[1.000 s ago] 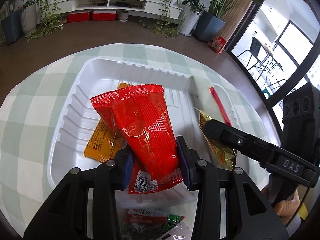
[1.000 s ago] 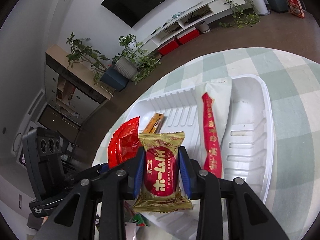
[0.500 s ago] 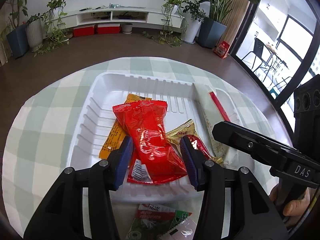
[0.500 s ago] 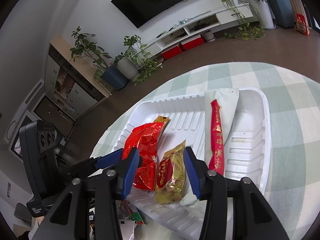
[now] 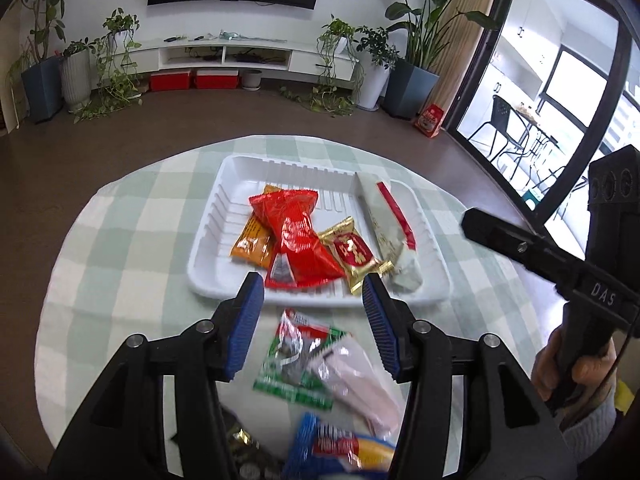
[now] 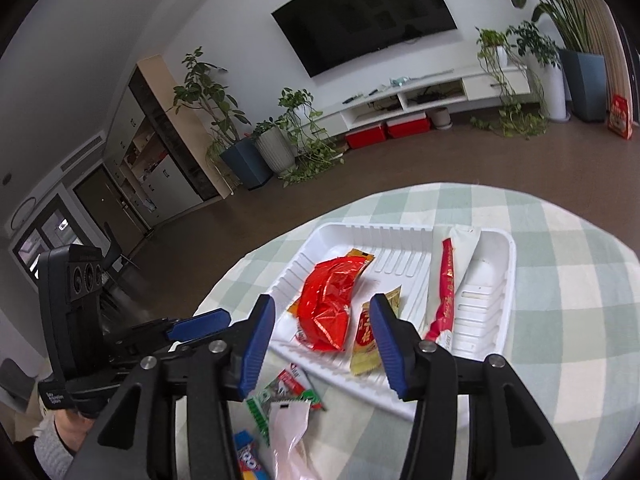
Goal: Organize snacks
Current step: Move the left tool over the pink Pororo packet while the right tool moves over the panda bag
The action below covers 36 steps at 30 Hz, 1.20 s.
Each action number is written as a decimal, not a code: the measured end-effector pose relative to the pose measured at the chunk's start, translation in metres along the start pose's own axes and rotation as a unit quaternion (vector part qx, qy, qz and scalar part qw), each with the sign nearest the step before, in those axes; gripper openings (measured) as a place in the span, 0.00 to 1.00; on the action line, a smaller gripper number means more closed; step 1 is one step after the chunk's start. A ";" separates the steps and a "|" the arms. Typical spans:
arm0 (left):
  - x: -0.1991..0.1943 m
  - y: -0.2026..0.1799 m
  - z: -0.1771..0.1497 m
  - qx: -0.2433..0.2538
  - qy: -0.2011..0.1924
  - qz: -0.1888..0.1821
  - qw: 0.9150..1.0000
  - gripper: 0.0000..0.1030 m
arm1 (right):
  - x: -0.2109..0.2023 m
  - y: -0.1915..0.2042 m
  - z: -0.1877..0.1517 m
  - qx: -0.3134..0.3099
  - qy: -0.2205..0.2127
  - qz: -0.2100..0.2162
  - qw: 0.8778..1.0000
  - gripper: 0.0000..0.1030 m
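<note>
A white tray [image 5: 208,240] [image 6: 496,320] on the checked round table holds a red packet [image 5: 296,232] [image 6: 328,304], a gold-and-red candy packet [image 5: 354,250] [image 6: 366,336], an orange packet [image 5: 252,240] [image 6: 358,256] under the red one, and a long white packet with a red stripe [image 5: 384,224] [image 6: 448,280]. My left gripper [image 5: 312,284] hovers above the tray's near rim. Its jaws are opening, with nothing between them. My right gripper [image 6: 322,304] hangs back from the tray too, its jaws also opening and empty.
Loose on the cloth in front of the tray lie a green packet [image 5: 296,364] [image 6: 276,392], a clear pinkish packet [image 5: 360,376] [image 6: 288,432] and a blue packet [image 5: 332,444] [image 6: 248,456]. A person's hand [image 5: 560,364] holds the right gripper's handle.
The left gripper let go of the red packet and the right let go of the gold candy packet; both lie in the tray. Both grippers opened and drew back and up.
</note>
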<state>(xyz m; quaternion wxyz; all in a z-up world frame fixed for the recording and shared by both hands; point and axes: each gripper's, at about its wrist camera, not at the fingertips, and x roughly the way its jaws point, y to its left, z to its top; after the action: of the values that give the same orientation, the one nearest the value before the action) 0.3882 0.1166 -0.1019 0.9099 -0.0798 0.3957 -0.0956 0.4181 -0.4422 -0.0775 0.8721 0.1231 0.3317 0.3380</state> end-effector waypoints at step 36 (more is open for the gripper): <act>-0.085 -0.049 -0.198 0.182 0.109 -0.020 0.977 0.49 | -0.058 0.124 -0.233 -0.221 0.131 -0.086 0.962 0.65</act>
<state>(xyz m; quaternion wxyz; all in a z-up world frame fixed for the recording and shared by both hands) 0.1805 0.0754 -0.1642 0.8583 0.0898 0.4672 -0.1922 0.1689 -0.3920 -0.1689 0.8523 -0.1476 0.3696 0.3395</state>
